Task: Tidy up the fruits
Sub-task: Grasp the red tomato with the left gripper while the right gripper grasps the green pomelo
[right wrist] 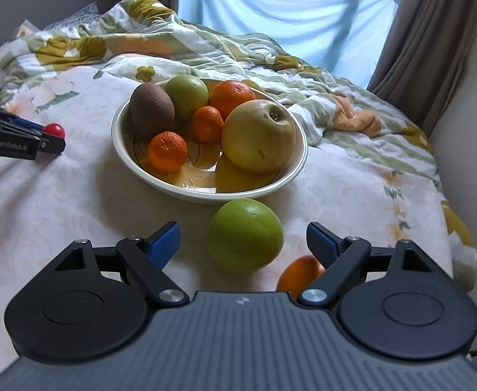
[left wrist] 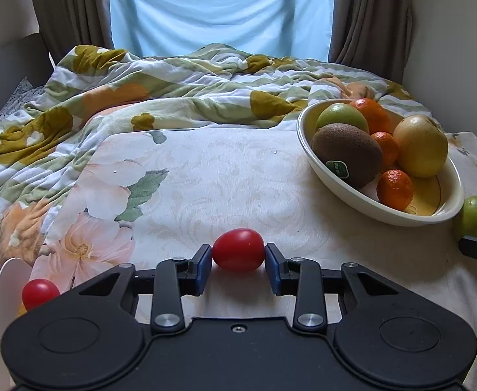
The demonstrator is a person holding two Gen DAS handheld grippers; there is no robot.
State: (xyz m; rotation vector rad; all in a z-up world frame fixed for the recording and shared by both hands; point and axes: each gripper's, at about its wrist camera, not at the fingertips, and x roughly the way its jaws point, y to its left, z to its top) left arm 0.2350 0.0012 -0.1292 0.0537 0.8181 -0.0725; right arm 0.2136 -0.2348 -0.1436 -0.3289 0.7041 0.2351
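Note:
My left gripper (left wrist: pixel 238 255) is shut on a red tomato (left wrist: pixel 238 254), low over the floral cloth; it also shows in the right wrist view (right wrist: pixel 53 130). A second red tomato (left wrist: pixel 39 293) lies at the left by a white plate (left wrist: pixel 0 290). A cream bowl (right wrist: pixel 206 192) holds a kiwi (right wrist: pixel 151 106), a green apple (right wrist: pixel 187 96), a yellow pear (right wrist: pixel 258 137) and three oranges (right wrist: pixel 167 151). My right gripper (right wrist: pixel 243 239) is open around a green apple (right wrist: pixel 245 234) on the cloth in front of the bowl. An orange (right wrist: pixel 298 275) lies under its right finger.
A rumpled floral duvet (left wrist: pixel 173 91) covers the bed behind the table. Curtains (left wrist: pixel 368 16) and a bright window stand at the back. The table edge drops off at the right (right wrist: pixel 447 228).

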